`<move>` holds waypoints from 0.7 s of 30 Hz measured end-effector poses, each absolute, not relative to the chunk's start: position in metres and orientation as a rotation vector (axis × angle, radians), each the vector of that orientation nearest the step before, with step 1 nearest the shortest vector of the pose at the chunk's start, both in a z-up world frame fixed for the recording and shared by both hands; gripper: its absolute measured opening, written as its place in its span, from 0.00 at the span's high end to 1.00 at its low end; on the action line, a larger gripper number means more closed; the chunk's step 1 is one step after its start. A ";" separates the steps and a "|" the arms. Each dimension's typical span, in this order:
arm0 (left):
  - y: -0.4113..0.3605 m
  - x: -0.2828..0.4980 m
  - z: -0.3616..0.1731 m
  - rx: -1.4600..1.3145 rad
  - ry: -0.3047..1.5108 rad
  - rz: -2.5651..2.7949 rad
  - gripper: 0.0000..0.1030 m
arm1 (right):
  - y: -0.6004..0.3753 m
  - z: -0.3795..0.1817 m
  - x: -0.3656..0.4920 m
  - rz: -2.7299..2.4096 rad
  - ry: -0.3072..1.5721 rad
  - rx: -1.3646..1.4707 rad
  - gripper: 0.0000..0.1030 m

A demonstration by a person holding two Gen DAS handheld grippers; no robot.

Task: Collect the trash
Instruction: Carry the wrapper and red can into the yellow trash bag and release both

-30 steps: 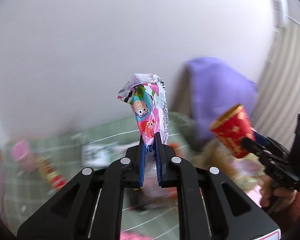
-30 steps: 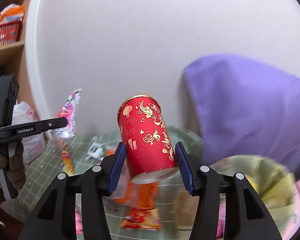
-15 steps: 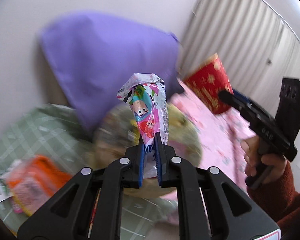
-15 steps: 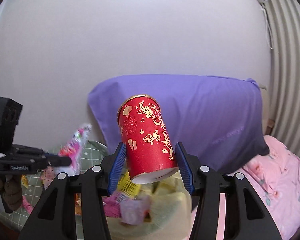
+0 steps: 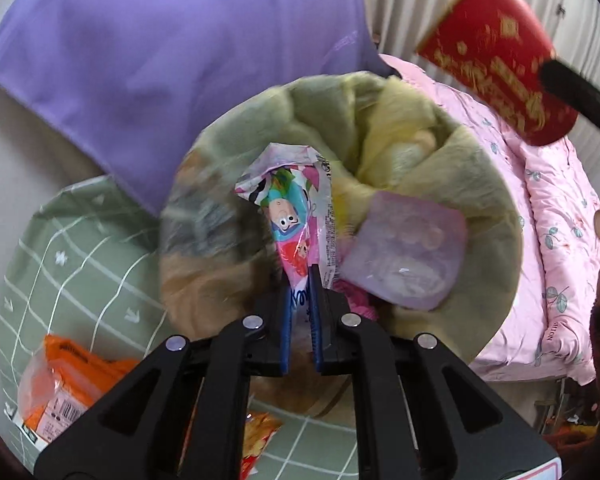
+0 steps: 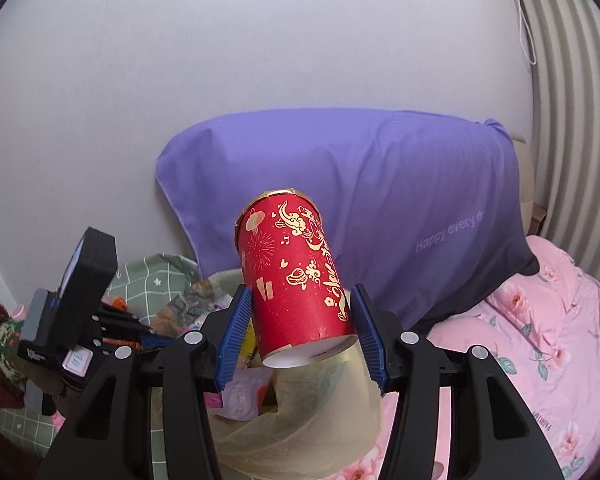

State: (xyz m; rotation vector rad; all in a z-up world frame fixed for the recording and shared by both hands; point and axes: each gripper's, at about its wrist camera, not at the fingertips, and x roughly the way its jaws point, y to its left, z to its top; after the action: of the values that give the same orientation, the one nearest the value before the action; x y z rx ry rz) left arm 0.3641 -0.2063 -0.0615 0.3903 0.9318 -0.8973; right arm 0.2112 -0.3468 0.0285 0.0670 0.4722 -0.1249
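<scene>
Wrapper clamped in left gripper above bag; cup clamped in right gripper, near it. Drop-off step, judging by this; next, release both inside.

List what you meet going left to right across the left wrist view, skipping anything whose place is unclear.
orange packet → green checked sheet → cartoon wrapper held in the left claw → lilac packet → red paper cup → pink quilt
</scene>
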 end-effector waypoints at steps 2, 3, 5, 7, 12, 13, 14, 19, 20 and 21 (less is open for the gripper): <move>-0.200 0.367 -0.060 0.369 0.933 -0.898 0.93 | -0.343 0.021 0.217 -0.112 0.489 0.068 0.53; -0.198 0.368 -0.059 0.357 0.933 -0.901 0.93 | -0.340 0.018 0.220 -0.107 0.498 0.066 0.53; -0.190 0.368 -0.057 0.339 0.931 -0.905 0.93 | -0.337 0.011 0.227 -0.099 0.516 0.054 0.53; -0.183 0.370 -0.056 0.323 0.930 -0.910 0.93 | -0.332 0.005 0.231 -0.097 0.528 0.038 0.53; -0.168 0.370 -0.054 0.256 0.946 -0.932 0.93 | -0.327 -0.001 0.236 -0.096 0.543 0.039 0.52; -0.165 0.371 -0.055 0.244 0.949 -0.938 0.93 | -0.326 -0.002 0.237 -0.096 0.543 0.043 0.52; -0.162 0.372 -0.054 0.226 0.953 -0.951 0.93 | -0.325 -0.003 0.237 -0.092 0.541 0.046 0.51; -0.159 0.382 -0.046 0.114 0.967 -0.995 0.65 | -0.322 -0.014 0.243 -0.114 0.588 0.043 0.49; -0.153 0.389 -0.045 0.108 0.959 -0.993 0.63 | -0.321 -0.016 0.243 -0.131 0.596 0.035 0.49; -0.151 0.389 -0.042 0.104 0.949 -0.991 0.63 | -0.320 -0.018 0.243 -0.145 0.598 0.028 0.48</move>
State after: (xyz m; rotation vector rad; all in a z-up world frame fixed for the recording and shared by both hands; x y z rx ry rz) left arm 0.3887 -0.1506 -0.0416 0.1038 0.9486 -0.9913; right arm 0.2434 -0.3197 -0.0176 0.0275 0.5984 -0.1447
